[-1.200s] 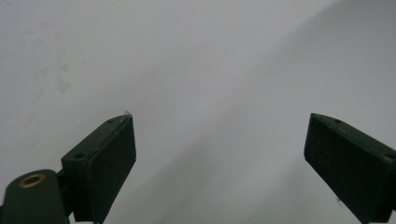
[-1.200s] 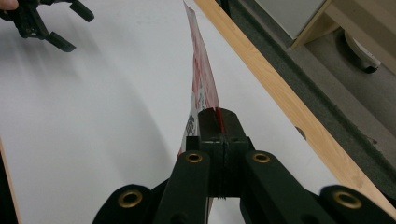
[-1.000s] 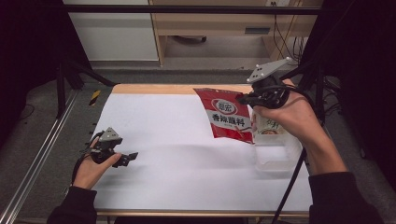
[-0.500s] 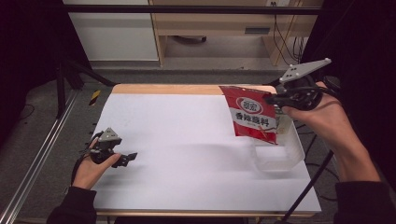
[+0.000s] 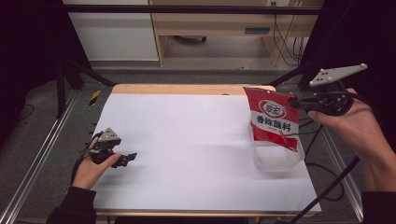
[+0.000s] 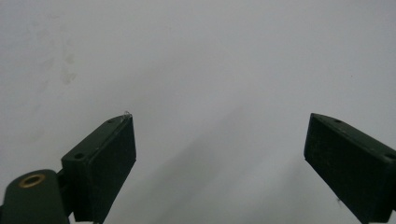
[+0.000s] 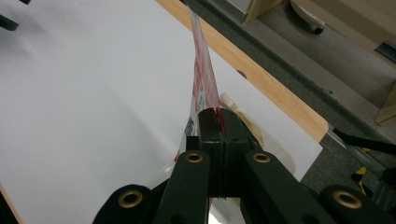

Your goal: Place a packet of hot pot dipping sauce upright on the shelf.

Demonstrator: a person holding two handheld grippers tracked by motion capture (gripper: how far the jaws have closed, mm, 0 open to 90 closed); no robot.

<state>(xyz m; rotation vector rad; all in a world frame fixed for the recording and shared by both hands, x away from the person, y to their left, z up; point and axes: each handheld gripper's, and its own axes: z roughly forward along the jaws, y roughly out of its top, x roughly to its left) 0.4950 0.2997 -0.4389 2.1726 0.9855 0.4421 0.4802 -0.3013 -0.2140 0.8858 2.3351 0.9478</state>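
Above clear tub (image 5: 278, 161), right gripper (image 5: 297, 103) clamps red sachet (image 5: 272, 118) by thin edge; may slip, miss tub; left gripper (image 5: 132, 156) gaping, idle

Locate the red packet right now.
In the high view the red packet hangs at the table's right side, pinched by the right gripper, its lower end over the clear plastic container near the white sheet's right edge.

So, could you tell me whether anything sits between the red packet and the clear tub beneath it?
Nothing visible does. The red packet hangs from the shut right gripper, its lower end over the clear tub, whose top is open. The left gripper sits far off, open.
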